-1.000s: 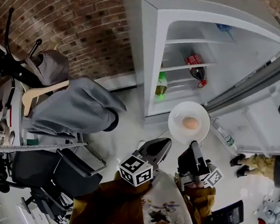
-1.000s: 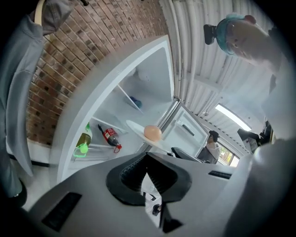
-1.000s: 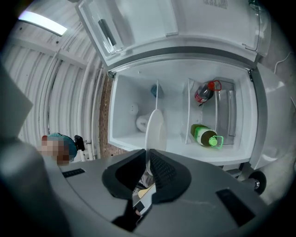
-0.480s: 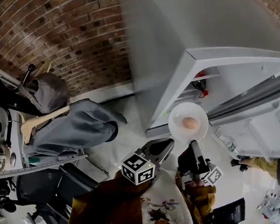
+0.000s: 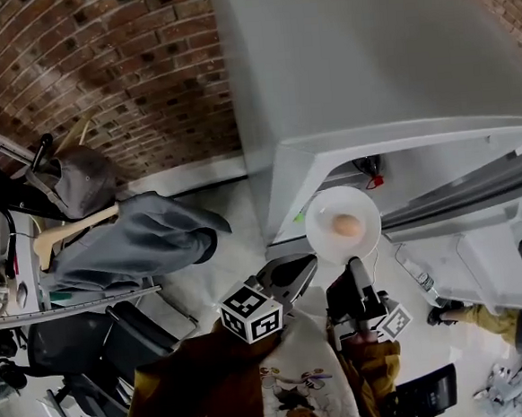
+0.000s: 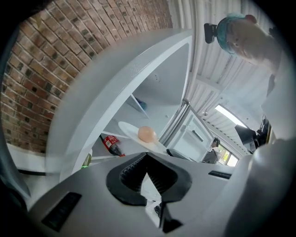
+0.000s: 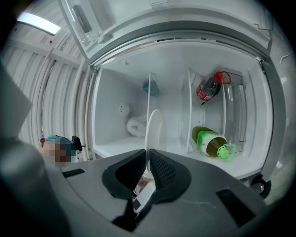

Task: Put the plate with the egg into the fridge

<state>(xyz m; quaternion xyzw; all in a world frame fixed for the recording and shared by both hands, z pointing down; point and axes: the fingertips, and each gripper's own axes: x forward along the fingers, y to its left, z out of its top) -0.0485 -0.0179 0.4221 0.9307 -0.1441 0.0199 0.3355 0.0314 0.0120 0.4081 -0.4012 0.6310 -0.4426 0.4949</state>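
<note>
White plate [image 5: 326,209], with the egg [image 5: 344,226] at its centre, is held level by the right gripper [image 5: 353,261]. The jaws are clamped on its near rim, and the right gripper view shows that rim edge-on between the pads. Against a second ago, we note that the fridge [image 5: 366,60] has drawn nearer. Its shelves, then open to the head view, now lie mostly hidden under its top, and the plate stands at the mouth of the compartment. We judge the carry nearly done, with the plate not yet set on a shelf. The left gripper [image 5: 303,264] rides beside the right one, just left of the plate, jaws together on nothing. A green bottle [image 7: 210,141] and a red bottle [image 7: 208,89] lie inside, to one side of the plate's line of approach.
</note>
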